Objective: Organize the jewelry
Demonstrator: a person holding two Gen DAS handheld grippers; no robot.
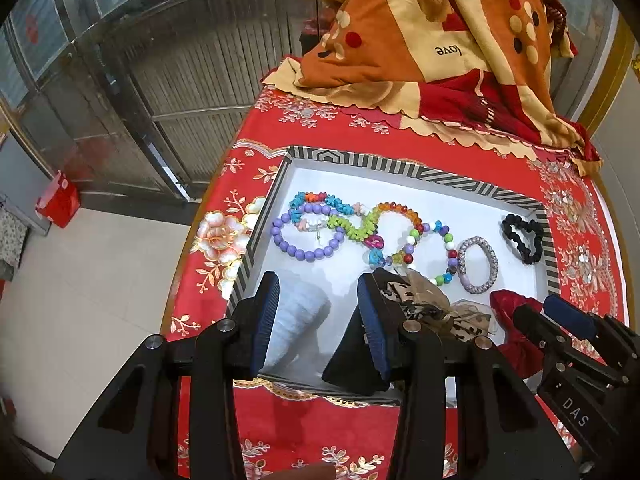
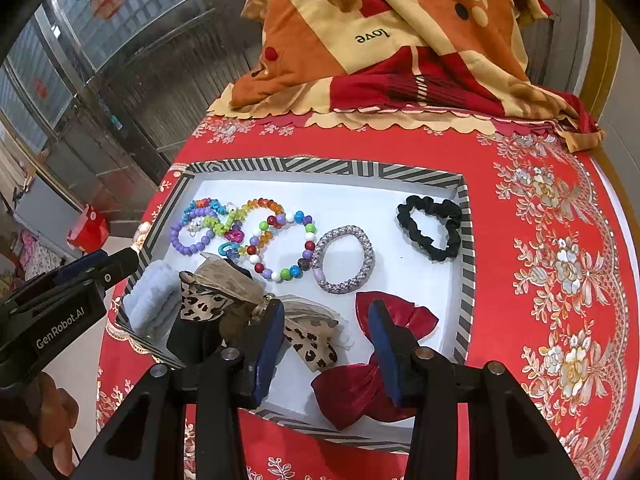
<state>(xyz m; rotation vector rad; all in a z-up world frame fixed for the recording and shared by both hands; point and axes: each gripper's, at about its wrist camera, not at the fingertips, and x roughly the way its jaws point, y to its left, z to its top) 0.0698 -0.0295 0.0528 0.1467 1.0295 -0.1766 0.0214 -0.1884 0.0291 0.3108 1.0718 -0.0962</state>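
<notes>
A white tray with a striped rim (image 1: 400,164) (image 2: 320,165) holds several bead bracelets: a purple one (image 1: 308,236) (image 2: 192,236), a multicolour one (image 2: 284,244), a silver braided band (image 1: 478,266) (image 2: 344,260) and a black scrunchie (image 1: 524,238) (image 2: 430,228). A pale blue scrunchie (image 1: 300,320) (image 2: 150,300), a leopard bow (image 2: 224,296) and a red velvet bow (image 2: 360,380) lie near the front. My left gripper (image 1: 318,320) is open over the blue scrunchie. My right gripper (image 2: 328,344) is open, between the leopard bow and the red bow.
The tray sits on a round table with a red flowered cloth (image 2: 540,240). A folded orange and red blanket (image 1: 432,40) lies at the far edge. A metal shutter and tiled floor (image 1: 100,280) are to the left.
</notes>
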